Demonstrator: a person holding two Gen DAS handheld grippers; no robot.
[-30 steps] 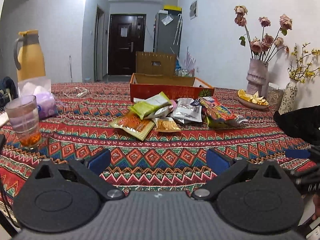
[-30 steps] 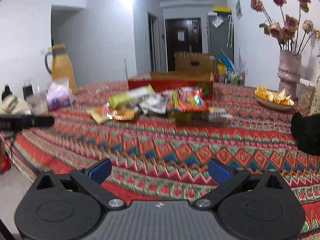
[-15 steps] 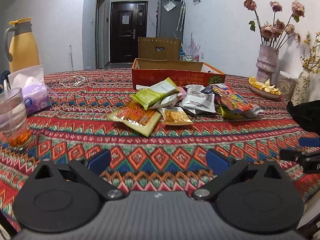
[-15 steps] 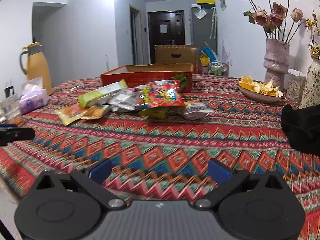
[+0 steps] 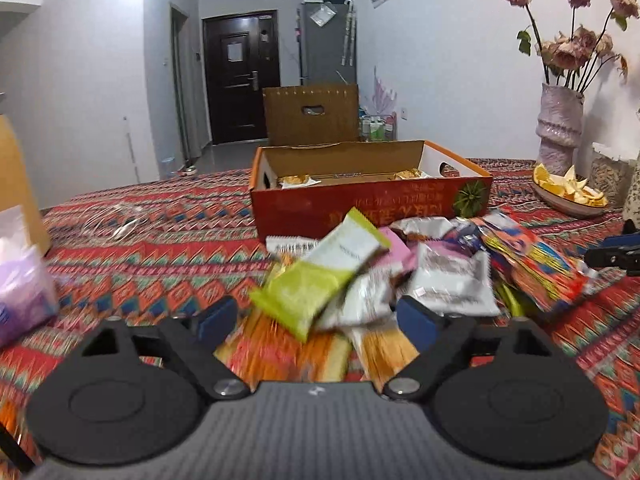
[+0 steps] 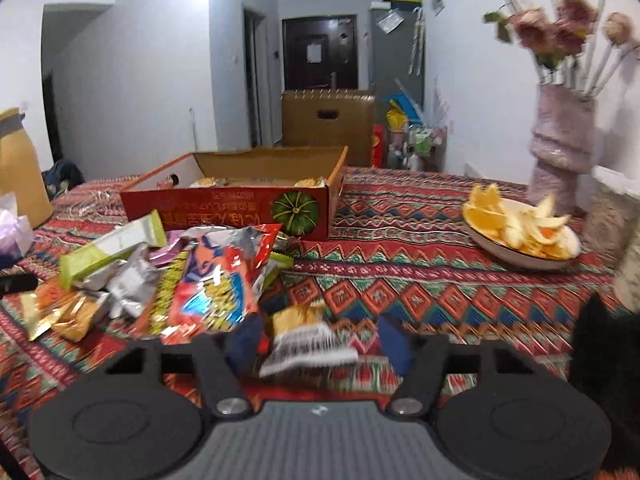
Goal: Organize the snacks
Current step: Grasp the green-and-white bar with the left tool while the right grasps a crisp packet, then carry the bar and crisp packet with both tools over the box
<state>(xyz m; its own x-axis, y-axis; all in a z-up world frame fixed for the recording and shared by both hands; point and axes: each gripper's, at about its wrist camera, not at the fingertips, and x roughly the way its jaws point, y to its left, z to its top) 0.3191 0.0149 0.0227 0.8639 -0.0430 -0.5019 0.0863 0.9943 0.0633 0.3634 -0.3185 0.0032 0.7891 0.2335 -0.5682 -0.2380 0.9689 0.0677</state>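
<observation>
Many crinkly foil snack packets (image 5: 404,280)

Snack pile (image 5: 384,276) before box (image 5: 360,200) — on tablecloth (image 5: 160,240)

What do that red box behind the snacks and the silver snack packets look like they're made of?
The red box looks like cardboard: plain brown inside, printed matte red outside, with a punched hand hole. The silver packets look like thin metallised plastic film, going by their crinkles and shine, though blur leaves that open.
</observation>
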